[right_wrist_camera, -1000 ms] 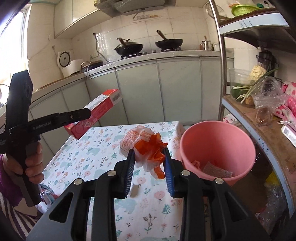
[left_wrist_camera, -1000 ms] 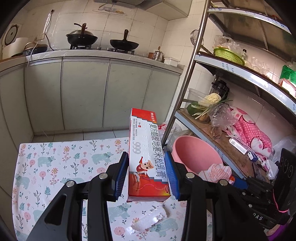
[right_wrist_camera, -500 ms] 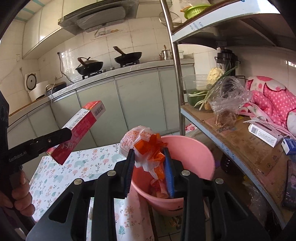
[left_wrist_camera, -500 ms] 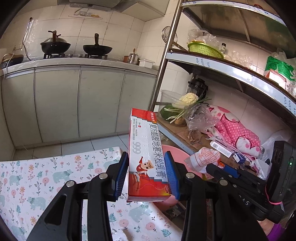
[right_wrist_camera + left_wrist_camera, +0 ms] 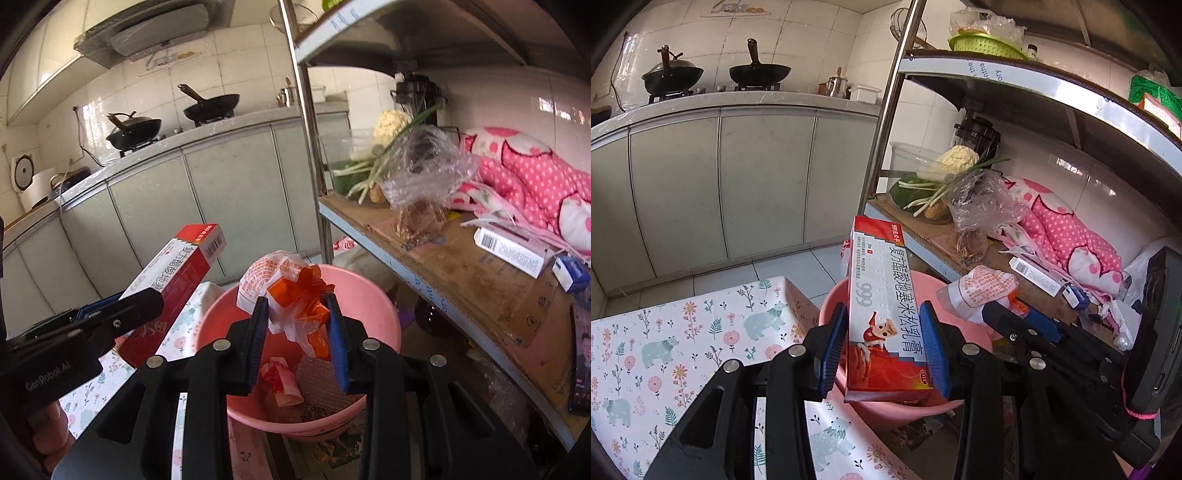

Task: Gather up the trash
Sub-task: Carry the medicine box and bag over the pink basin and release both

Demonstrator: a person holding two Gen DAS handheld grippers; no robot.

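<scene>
My left gripper (image 5: 884, 345) is shut on a red and white ointment box (image 5: 882, 306), held upright over the near rim of a pink basin (image 5: 834, 299). In the right wrist view the same box (image 5: 173, 280) slants in from the left beside the basin (image 5: 373, 295). My right gripper (image 5: 295, 339) is shut on a crumpled white and orange plastic wrapper (image 5: 291, 291), right above the basin. Some trash (image 5: 280, 380) lies in its bottom. The wrapper (image 5: 979, 291) and the other gripper also show at the right in the left wrist view.
The basin stands on the floor between the floral-clothed table (image 5: 665, 350) and a metal shelf rack (image 5: 461, 280) with vegetables, a plastic bag, small boxes and pink cloth. Kitchen cabinets (image 5: 720, 177) with pans on a stove run along the back. A hand (image 5: 48, 432) holds the left gripper.
Both grippers moved from above the table to the right, over the pink basin, each keeping its item. The basin now lies directly under the wrapper and behind the box.
</scene>
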